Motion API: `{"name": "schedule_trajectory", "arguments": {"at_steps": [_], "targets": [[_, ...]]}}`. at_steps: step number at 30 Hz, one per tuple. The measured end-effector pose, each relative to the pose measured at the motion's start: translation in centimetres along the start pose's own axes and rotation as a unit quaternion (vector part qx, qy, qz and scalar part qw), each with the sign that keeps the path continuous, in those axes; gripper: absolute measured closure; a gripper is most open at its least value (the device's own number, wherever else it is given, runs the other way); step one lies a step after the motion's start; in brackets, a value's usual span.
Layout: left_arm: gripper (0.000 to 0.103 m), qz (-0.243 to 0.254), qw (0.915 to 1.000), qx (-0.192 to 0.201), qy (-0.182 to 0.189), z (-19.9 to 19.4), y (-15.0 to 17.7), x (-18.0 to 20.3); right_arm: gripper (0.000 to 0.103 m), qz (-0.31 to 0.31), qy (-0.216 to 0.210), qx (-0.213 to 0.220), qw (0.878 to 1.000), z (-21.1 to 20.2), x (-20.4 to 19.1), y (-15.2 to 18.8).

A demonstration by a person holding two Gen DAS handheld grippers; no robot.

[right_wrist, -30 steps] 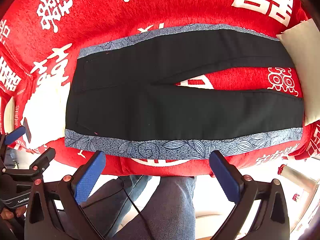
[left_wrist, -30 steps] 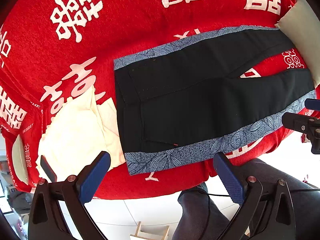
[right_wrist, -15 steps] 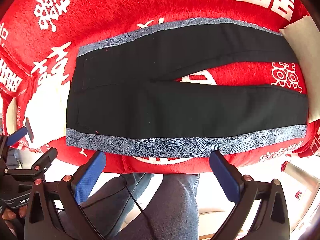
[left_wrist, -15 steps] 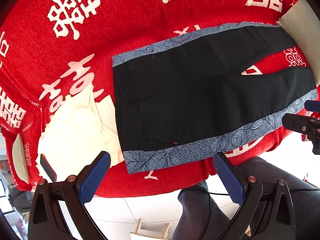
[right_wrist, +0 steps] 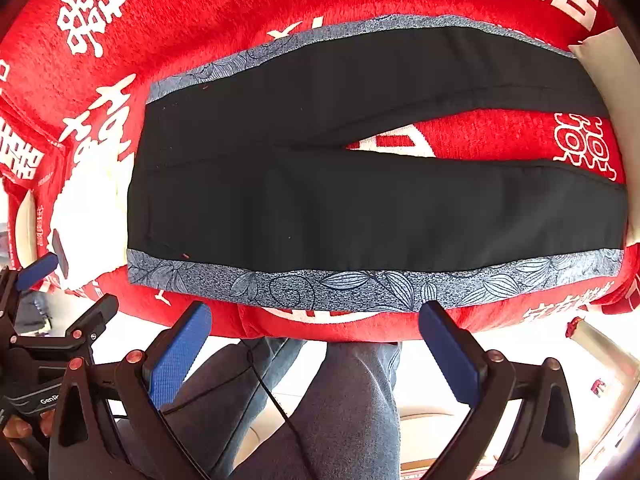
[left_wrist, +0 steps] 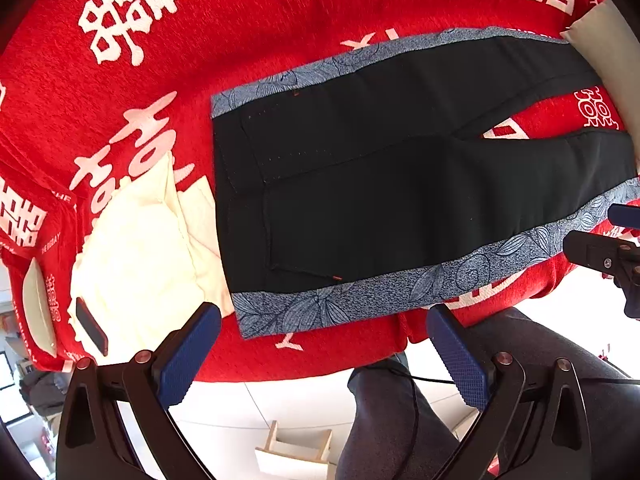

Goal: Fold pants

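Black pants (left_wrist: 380, 200) (right_wrist: 360, 208) with blue-grey leaf-patterned side stripes lie flat on the red cloth, waistband to the left, the two legs spread apart toward the right. My left gripper (left_wrist: 324, 356) hovers open just off the near edge, below the waist end, touching nothing. My right gripper (right_wrist: 316, 352) is open too, below the near stripe around mid-leg, with nothing between its fingers. The left gripper (right_wrist: 60, 312) also shows at the left edge of the right wrist view, and the right gripper (left_wrist: 612, 240) at the right edge of the left wrist view.
The red cloth (left_wrist: 200, 60) with white characters covers the whole surface. A cream folded garment (left_wrist: 136, 248) lies left of the waistband, a dark phone-like object (left_wrist: 91, 326) on its near corner. A pale cushion (right_wrist: 612, 80) sits at the far right. A person's jeans-clad legs (right_wrist: 340, 412) stand at the near edge.
Both grippers have shifted slightly; the pants sit a little higher in both views. Nothing was grasped and the pants have not moved on the cloth.
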State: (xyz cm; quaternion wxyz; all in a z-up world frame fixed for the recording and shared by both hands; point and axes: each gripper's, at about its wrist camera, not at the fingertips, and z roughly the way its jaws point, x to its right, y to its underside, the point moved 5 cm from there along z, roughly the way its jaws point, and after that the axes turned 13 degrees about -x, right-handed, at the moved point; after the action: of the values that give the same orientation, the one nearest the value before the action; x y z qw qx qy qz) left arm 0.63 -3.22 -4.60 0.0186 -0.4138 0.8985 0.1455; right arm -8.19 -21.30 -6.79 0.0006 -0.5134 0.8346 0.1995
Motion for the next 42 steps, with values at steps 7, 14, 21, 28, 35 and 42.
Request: {"name": "schedule_trajectory", "arguments": {"at_steps": [7, 14, 21, 28, 35, 42], "targets": [[0.000, -0.065, 0.9977, -0.019, 0.001, 0.1, 0.1, 0.7, 0.000, -0.031, -0.003, -0.015, 0.999, -0.1, 1.5, -0.6], [0.000, -0.132, 0.9911, -0.020, 0.002, -0.2, 0.1, 1.3, 0.000, -0.063, -0.001, -0.030, 0.998, 0.1, 3.1, -1.5], [0.000, -0.122, 0.9925, 0.008, 0.004, -0.1, -0.3, 1.3, 0.000, -0.047, -0.079, 0.002, 0.996, 0.1, 3.8, -1.0], [0.000, -0.129, 0.9892, 0.046, 0.054, 4.2, 0.3, 0.1, 0.000, 0.004, -0.169, 0.021, 0.985, 3.6, 3.9, 0.8], [0.000, -0.175, 0.9720, 0.015, 0.156, 12.5, 2.0, -1.1, 0.002, 0.077, -0.245, 0.045, 0.965, 10.2, 5.1, 3.8], [0.000, -0.189, 0.9554, 0.025, 0.226, 16.8, 2.4, -0.7, 0.031, 0.098, -0.317, 0.053, 0.942, 15.8, 5.9, 3.9]]}}
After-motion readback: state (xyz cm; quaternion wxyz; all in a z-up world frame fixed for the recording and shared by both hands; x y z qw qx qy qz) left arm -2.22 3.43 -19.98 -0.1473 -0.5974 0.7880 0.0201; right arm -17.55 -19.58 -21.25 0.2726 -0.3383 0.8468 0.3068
